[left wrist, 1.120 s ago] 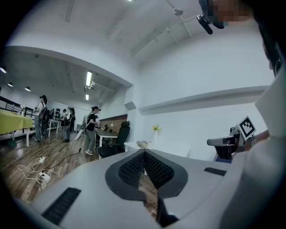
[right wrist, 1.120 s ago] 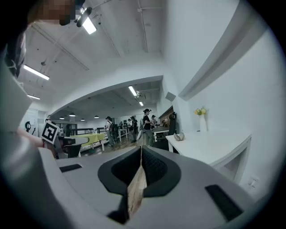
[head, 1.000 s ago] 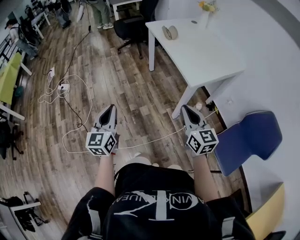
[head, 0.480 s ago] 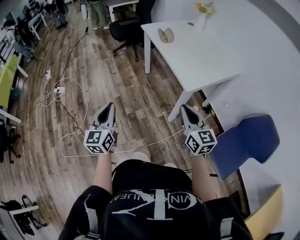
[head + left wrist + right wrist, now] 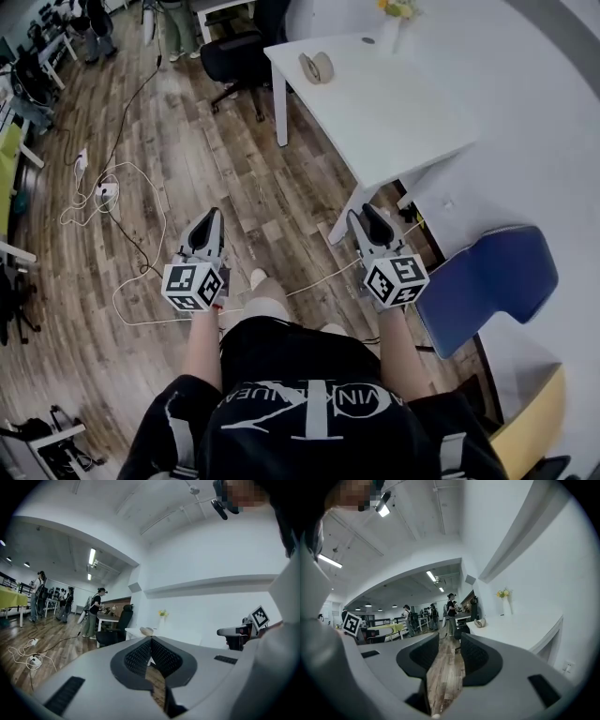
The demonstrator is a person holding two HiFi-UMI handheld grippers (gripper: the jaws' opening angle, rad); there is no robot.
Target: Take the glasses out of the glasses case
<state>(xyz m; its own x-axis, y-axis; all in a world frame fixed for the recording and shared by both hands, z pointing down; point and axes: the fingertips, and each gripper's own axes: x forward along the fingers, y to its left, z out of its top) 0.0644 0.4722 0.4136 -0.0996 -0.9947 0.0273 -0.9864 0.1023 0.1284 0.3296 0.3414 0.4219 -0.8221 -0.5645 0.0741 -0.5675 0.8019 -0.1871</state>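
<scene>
Nearing the worktop [image 5: 394, 103], a little closer than a second ago: the case [image 5: 315, 67] lies at its far end, well out of reach. My left gripper [image 5: 210, 218] is closed and empty; the right gripper [image 5: 367, 214], also empty, is opening its jaws, likely readying for the case.

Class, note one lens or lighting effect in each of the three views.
Head view: the wide lens bends the floorboards and the white table edges. Left gripper view: a round dark border, and the ceiling strip light blows out white. Right gripper view: the same dark border; the wall ledge curves.
</scene>
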